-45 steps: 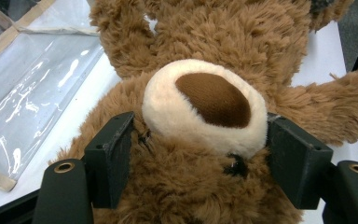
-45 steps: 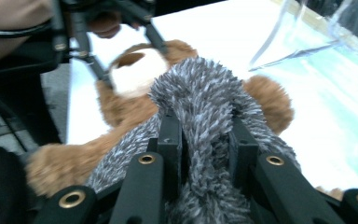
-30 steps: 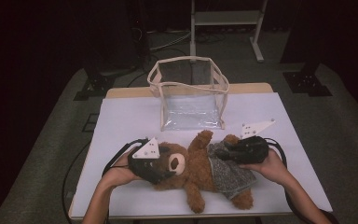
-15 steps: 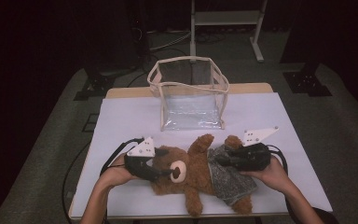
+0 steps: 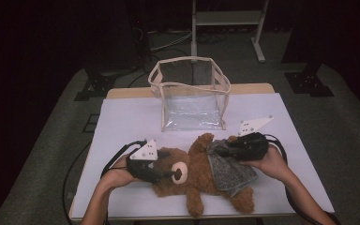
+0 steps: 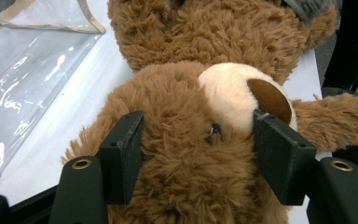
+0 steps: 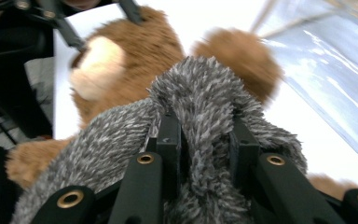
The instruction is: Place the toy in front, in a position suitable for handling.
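Bear (image 5: 194, 176) lay on its back on the table (image 5: 122, 117), between both grippers, just short of the clear bag (image 5: 192, 101) beyond them. Left gripper (image 6: 198, 140) had just been closing and was clamped across the plush head; right gripper (image 7: 204, 140) was pinched on the grey vest (image 7: 121, 140). It looked light, soft and squashy, so fur would compress and slip; gripping deep into head and body seemed safer than loose cloth

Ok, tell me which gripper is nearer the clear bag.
Right. The right gripper, shut on the teddy bear's grey vest, sits just in front of the clear bag. The left gripper, clamped on the bear's head, is farther back.
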The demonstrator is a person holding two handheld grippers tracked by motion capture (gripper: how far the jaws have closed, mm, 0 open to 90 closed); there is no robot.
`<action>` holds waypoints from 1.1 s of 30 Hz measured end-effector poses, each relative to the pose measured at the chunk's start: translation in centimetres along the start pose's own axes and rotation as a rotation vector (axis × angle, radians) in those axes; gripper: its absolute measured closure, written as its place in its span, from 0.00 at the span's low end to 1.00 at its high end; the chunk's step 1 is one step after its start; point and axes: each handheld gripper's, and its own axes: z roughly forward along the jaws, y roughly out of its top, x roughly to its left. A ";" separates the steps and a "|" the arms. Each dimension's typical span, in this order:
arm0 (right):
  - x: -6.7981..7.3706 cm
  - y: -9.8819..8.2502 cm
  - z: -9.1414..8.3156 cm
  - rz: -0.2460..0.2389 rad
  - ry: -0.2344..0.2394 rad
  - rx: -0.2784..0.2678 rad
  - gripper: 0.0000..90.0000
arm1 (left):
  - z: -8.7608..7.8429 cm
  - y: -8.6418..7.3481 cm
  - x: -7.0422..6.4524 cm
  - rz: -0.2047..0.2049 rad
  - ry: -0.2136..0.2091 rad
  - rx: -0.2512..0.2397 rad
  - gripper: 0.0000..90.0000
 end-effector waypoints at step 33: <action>-4.4 -5.4 -2.8 0.177 -0.098 -0.016 0.79 | 0.1 0.1 0.0 0.008 0.012 -0.008 0.41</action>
